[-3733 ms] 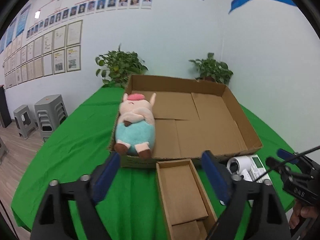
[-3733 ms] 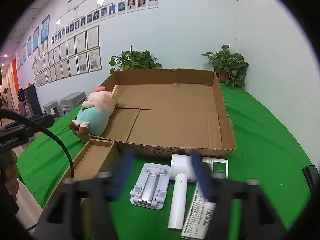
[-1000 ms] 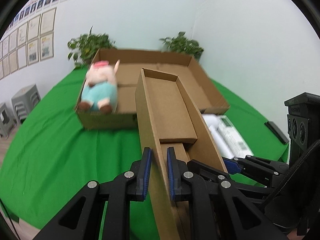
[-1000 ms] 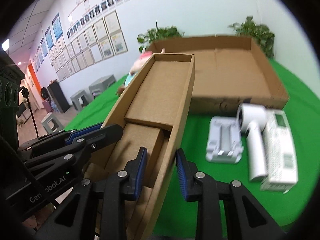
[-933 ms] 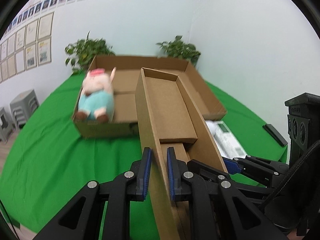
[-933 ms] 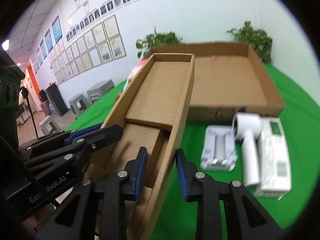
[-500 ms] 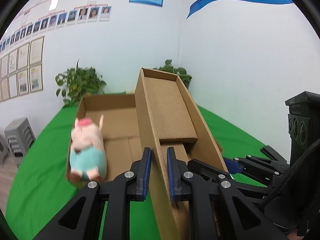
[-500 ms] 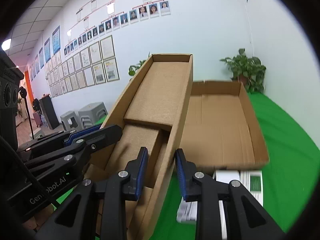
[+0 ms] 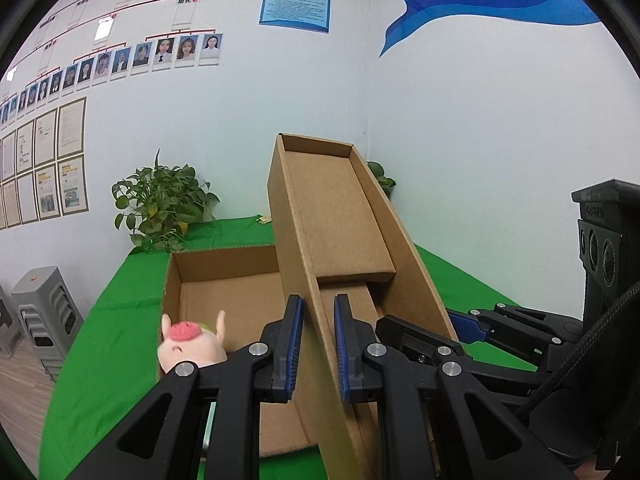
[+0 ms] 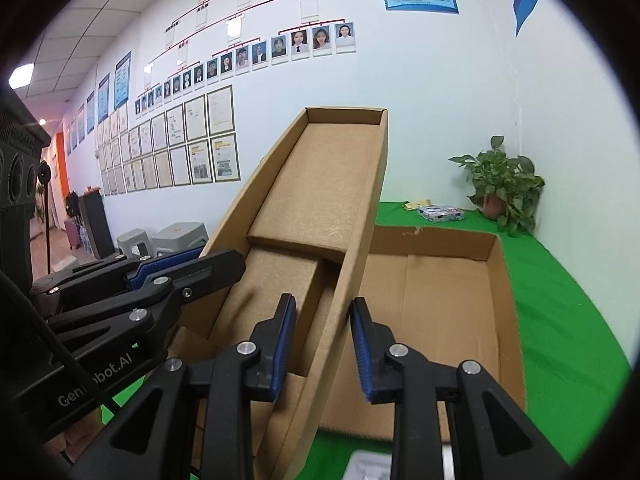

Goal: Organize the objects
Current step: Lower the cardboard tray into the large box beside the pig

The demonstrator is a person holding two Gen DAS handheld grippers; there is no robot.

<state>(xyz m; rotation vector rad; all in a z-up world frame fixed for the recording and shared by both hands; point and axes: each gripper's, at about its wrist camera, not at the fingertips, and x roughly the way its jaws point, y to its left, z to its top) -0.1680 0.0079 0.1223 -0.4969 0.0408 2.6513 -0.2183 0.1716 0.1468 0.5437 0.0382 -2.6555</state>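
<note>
both grippers' blue-padded fingers (image 9: 297, 344) pinch my long narrow brown cardboard tray (image 9: 340, 216): left gripper (image 9: 316, 346) on its left wall, right gripper (image 10: 324, 344) on its right wall; tray tilted above large open cardboard box (image 10: 452, 304).

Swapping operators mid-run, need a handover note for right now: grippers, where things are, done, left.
Left gripper: shut on the left wall of the narrow cardboard box.
Right gripper: shut on its right wall.
The narrow box is lifted, far end tilted up, above the near part of the big open carton on the green table.
Plush pig lies along the carton's left side.
Done: pig is in the carton, narrow box is picked up.
Left: probably lower the narrow box into the carton beside the pig and release both grippers. A white item sits on the table in front of the carton.
</note>
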